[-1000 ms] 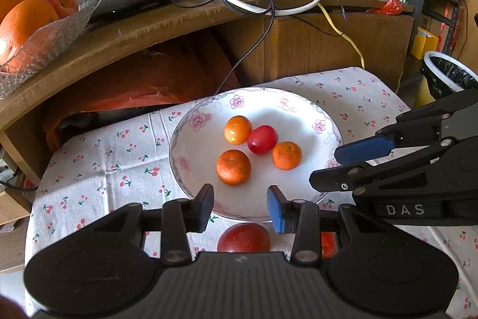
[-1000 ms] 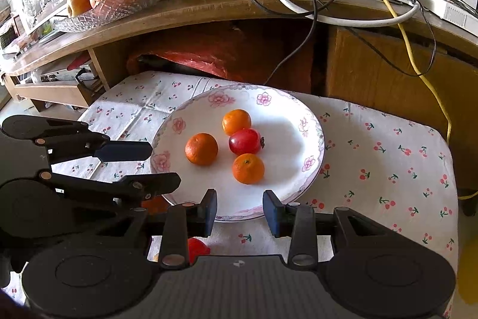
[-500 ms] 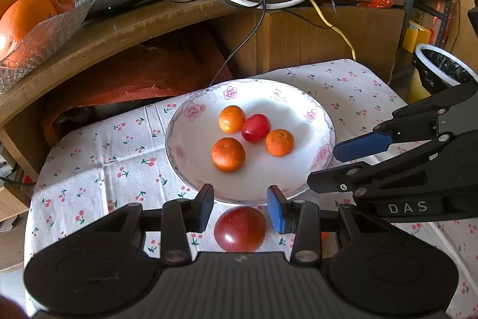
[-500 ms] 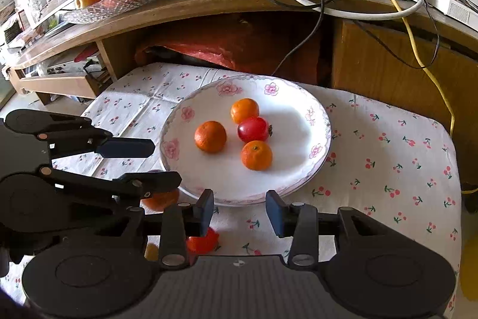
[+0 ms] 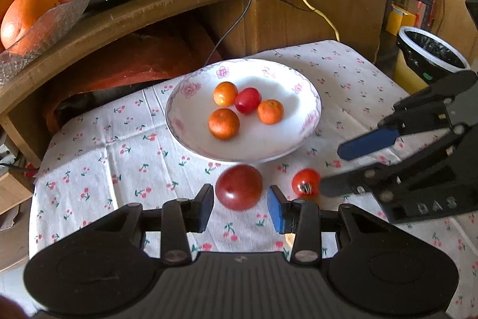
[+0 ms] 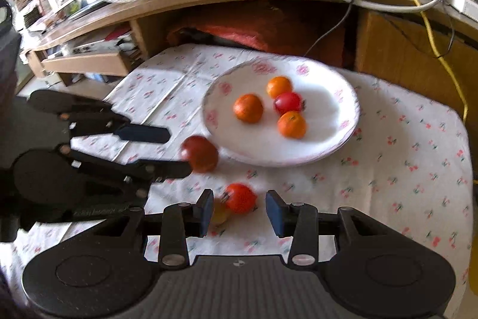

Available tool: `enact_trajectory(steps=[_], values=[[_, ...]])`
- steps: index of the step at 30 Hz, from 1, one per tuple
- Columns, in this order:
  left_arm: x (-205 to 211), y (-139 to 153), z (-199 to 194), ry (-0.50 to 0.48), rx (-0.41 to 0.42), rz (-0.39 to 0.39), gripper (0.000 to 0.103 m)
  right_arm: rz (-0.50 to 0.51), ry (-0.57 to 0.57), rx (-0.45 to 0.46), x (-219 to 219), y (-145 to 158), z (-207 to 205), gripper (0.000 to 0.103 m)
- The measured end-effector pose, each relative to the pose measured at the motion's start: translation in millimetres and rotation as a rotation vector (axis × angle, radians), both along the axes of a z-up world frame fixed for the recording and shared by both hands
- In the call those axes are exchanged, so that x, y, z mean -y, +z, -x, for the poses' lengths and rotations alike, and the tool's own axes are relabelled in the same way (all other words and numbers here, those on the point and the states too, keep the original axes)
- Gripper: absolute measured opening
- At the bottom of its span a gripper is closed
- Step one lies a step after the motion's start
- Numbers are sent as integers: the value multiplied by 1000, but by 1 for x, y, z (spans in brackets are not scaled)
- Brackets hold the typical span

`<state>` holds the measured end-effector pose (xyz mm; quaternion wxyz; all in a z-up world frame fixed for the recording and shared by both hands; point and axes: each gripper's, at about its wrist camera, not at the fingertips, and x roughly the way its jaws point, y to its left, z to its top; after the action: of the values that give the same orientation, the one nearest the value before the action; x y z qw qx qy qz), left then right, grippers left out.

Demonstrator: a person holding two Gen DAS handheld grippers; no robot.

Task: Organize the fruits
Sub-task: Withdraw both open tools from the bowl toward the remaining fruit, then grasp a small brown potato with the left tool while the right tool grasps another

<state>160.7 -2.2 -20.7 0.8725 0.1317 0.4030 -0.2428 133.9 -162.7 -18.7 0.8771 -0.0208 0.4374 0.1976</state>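
The left gripper (image 5: 240,204) stood with its jaws apart around a dark red tomato (image 5: 239,187) lying on the cloth just before the plate (image 5: 185,124). The right gripper (image 6: 239,208) was spread too, a small red tomato (image 6: 240,198) lying between its fingers.

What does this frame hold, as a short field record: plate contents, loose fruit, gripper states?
plate: three small oranges, one small red fruit
loose fruit: large dark red tomato and small red tomato, both on the tablecloth in front of the plate
left gripper: open, the large tomato just ahead of its fingertips
right gripper: open, the small tomato just ahead of its fingertips
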Motion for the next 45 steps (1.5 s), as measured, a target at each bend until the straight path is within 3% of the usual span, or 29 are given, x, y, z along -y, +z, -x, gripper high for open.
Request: enact_trajectory(steps=[6,14,24,36,45], values=[[-13,-4,7,2,-18,-10,47,-4,45,-62,-15,-12,18,36],[-20,-3,16,-38,-55,18,47,24,69,-94,-21,-16,14,36],[6,-11,33,-147,-124,48,47,85,23,-119,0,-20,15,36],[23,-27,24,-87,-112,18,47,59,-24,-105,4,-15,6,36],[25,-28,28,-95,-102,-12,36,53,-26,-106,-5,-17,4,36]])
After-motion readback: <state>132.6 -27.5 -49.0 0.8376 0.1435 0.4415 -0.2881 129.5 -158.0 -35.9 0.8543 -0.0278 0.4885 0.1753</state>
